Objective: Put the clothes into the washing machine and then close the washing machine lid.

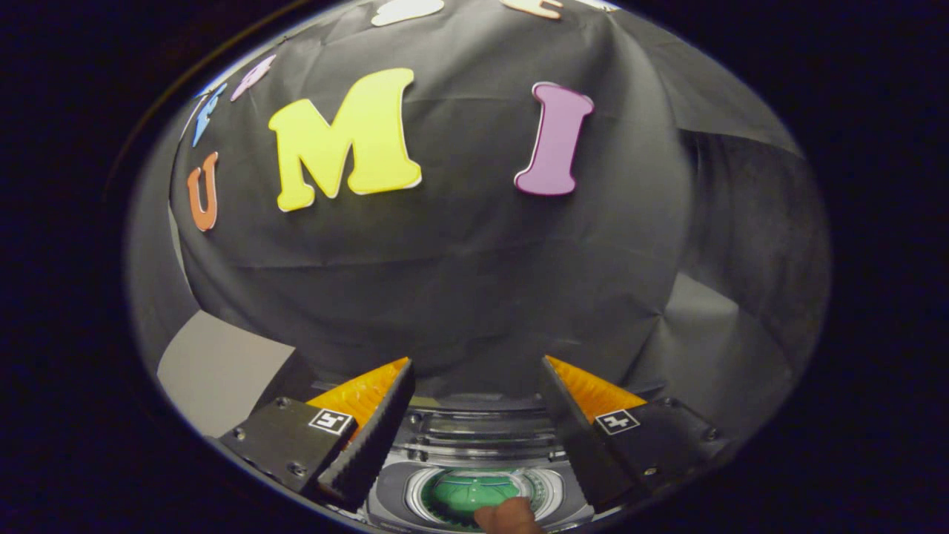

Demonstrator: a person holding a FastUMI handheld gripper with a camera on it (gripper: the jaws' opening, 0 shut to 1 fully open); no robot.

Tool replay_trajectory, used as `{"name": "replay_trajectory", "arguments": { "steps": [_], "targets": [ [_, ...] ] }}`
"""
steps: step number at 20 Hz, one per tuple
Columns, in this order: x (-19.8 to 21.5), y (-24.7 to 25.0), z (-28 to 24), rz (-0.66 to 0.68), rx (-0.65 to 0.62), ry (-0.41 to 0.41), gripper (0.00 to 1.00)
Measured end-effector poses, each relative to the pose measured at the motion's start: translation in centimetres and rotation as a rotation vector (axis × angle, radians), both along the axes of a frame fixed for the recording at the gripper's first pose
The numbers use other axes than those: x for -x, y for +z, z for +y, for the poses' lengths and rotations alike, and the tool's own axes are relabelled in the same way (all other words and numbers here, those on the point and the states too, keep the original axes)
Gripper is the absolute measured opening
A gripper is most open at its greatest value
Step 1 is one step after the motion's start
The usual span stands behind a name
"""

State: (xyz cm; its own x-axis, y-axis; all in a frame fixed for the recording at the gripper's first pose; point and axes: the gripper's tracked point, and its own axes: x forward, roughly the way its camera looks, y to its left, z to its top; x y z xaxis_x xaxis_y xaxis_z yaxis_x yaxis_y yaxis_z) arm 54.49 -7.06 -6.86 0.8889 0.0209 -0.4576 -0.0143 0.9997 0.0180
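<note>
My gripper [474, 371] is open, fingers spread wide with nothing between them, held above the washing machine [474, 434]. The machine is a small grey top-loader seen below and between the fingers. Its round drum opening [474, 489] shows a green inside. A small orange-brown piece, which may be cloth or a fingertip [508, 515], lies at the near rim of the opening; I cannot tell which. The lid appears raised at the back of the machine, behind the opening.
The black cloth wall [474, 259] rises just beyond the fingers. A pale grey panel [215, 371] stands to the left of the left finger, another grey surface [712, 334] to the right.
</note>
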Motion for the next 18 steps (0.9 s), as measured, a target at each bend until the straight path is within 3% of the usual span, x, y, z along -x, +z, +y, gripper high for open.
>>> {"name": "replay_trajectory", "arguments": {
  "steps": [7, 9, 18],
  "targets": [
    [-2.6, -4.3, -0.2, 0.043, -0.04, 0.004, 1.0],
    [-2.9, -4.3, -0.5, -0.028, -0.033, 0.01, 1.0],
    [1.0, -4.1, -0.8, -0.104, -0.031, 0.023, 1.0]
  ]
}}
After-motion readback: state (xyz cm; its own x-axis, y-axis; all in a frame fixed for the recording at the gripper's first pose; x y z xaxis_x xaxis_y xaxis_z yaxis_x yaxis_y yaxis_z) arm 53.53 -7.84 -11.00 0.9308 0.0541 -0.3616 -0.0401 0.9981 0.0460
